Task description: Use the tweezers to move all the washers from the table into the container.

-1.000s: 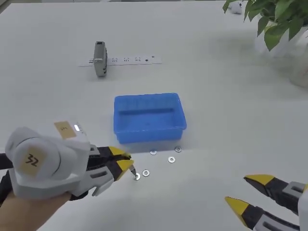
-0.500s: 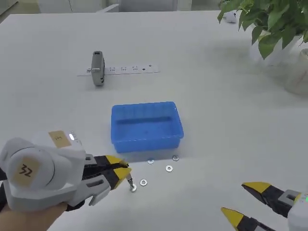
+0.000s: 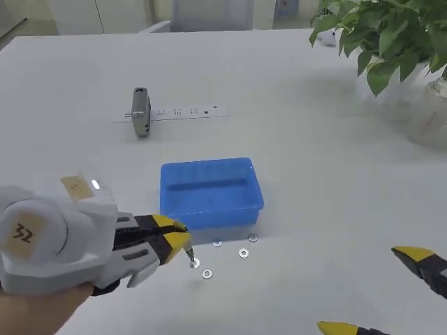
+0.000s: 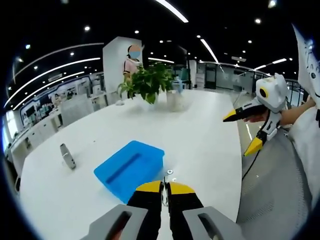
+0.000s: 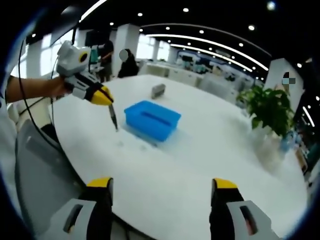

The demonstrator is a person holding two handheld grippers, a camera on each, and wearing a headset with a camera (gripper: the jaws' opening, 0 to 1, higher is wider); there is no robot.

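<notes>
My left gripper (image 3: 179, 234) is shut on thin metal tweezers (image 3: 188, 254), whose tips rest at a small washer (image 3: 195, 263) on the white table. Several more washers (image 3: 243, 252) lie scattered just in front of the blue container (image 3: 211, 190). In the left gripper view the jaws (image 4: 163, 191) pinch the tweezers, with the container (image 4: 129, 167) ahead. My right gripper (image 3: 364, 289) hangs open at the lower right, holding nothing. From the right gripper view (image 5: 162, 184) the left gripper (image 5: 101, 96), tweezers (image 5: 114, 118) and container (image 5: 151, 119) show.
A white power strip (image 3: 183, 112) with a grey adapter (image 3: 141, 111) lies beyond the container. A potted plant (image 3: 380, 38) stands at the far right. Bare table (image 3: 328, 174) stretches to the right of the container.
The head camera has tilted, shifting the picture. My right gripper has drifted to the right, away from the washers. The left gripper keeps the tweezers' tips at the same washer.
</notes>
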